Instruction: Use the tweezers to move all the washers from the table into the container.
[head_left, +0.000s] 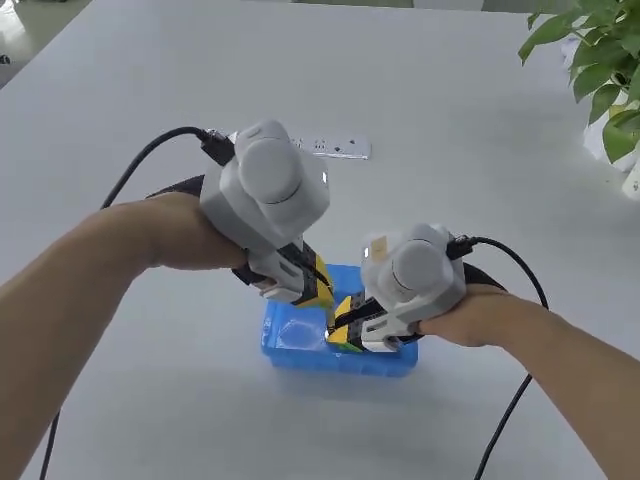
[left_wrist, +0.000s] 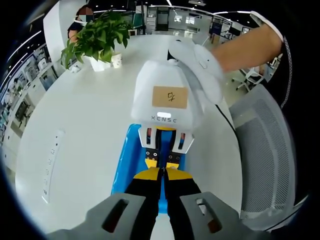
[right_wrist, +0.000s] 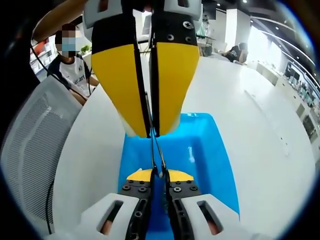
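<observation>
Steel tweezers (right_wrist: 156, 152), thin and probably springy and slippery, span from my right gripper (right_wrist: 154, 175) to my left gripper (right_wrist: 151, 134). Both pinch them, just above the blue container (right_wrist: 210, 150) on the bench (right_wrist: 260, 115). Best held mid-arm, I judge.

White table (head_left: 450, 100): blue container (head_left: 300, 345), power strip (head_left: 335, 147)
</observation>
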